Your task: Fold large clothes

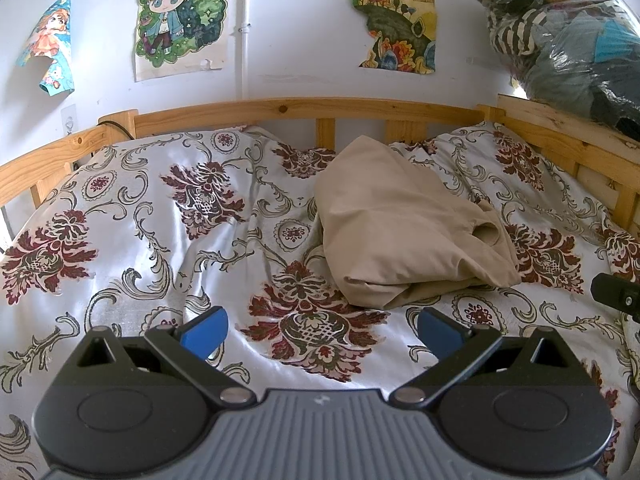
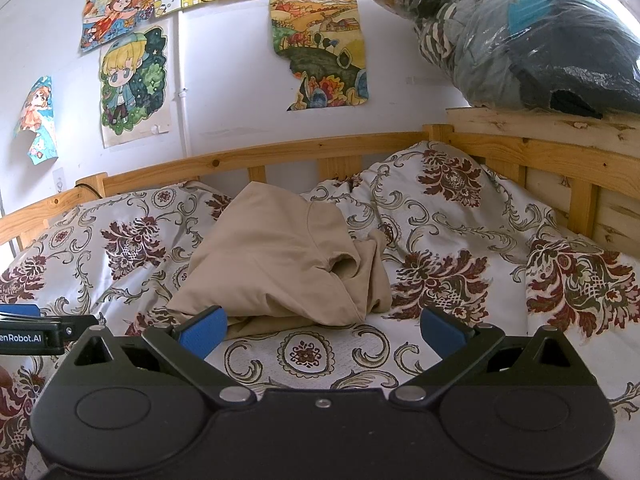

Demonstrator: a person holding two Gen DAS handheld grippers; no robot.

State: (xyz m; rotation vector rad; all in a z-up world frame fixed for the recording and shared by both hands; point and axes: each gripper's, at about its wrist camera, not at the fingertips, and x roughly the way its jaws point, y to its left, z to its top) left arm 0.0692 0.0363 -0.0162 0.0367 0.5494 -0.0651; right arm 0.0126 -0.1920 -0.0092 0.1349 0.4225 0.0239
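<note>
Beige shirt (image 1: 404, 224) lies bunched on the bed (image 1: 120, 216).
Left tongs (image 1: 322, 330) and right tongs (image 2: 324, 330) gape wide, empty; pinching several layers together would likely skew the fold.

Beige garment (image 2: 280, 264) crumpled on floral bedspread (image 2: 460, 240).

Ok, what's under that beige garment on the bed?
The beige garment lies bunched on the floral bedspread, whose pattern shows all around it. Whatever lies directly beneath is covered by its folds. Both claws, left and right, are open.
</note>
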